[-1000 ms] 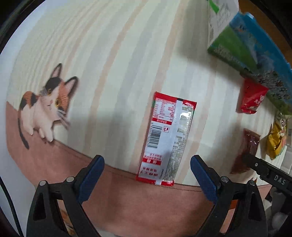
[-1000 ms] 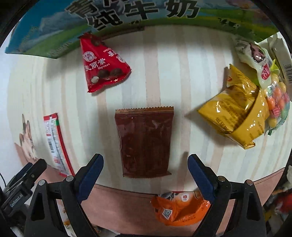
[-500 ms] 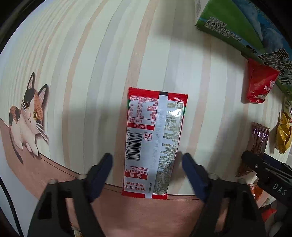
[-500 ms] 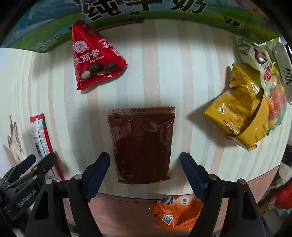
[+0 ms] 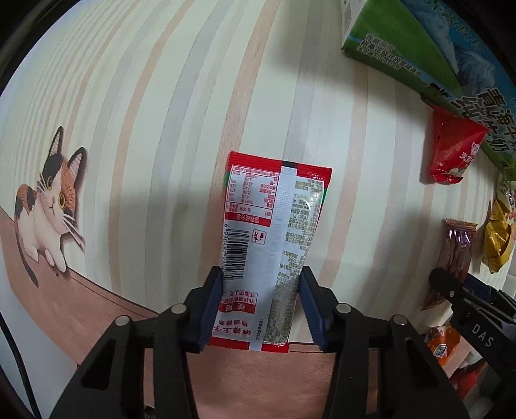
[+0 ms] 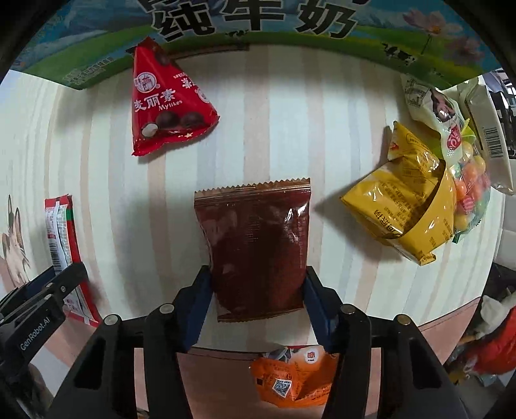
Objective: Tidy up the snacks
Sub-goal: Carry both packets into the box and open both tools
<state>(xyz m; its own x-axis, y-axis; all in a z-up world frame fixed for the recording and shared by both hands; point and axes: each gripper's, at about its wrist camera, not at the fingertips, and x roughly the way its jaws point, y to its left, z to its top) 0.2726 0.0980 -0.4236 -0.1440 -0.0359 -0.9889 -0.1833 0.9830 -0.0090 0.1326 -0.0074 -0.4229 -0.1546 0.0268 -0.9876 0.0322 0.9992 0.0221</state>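
While both claws pointed straight down at the striped tablecloth, I had each one closing on its own packet. The left gripper had its blue pads against the long edges of the red and white sachet, which lay flat, printed back up, its near end hanging just over the cloth's brown border. I judged the pinch was taken low on the sachet so that the thin film would buckle a little and give the pads something to hold.

The right gripper was doing the same to the dark brown packet, pads touching its two sides near the lower end, the jaws narrowing with the packet between them. That packet lay well to the right of the sachet, and its sawtooth seal pointed toward the green and blue milk carton lying at the far edge.

Taking the carton as my mark: the red triangular chocolate bag lay just below it on the left, one corner tucked under its edge; the yellow bag and the bag of coloured sweets lay below its right end, overlapping. An orange packet sat farthest from the carton, behind the right claw, on the brown border.

Working both packets at once looked like a way to clear the cloth's middle in a single lift.
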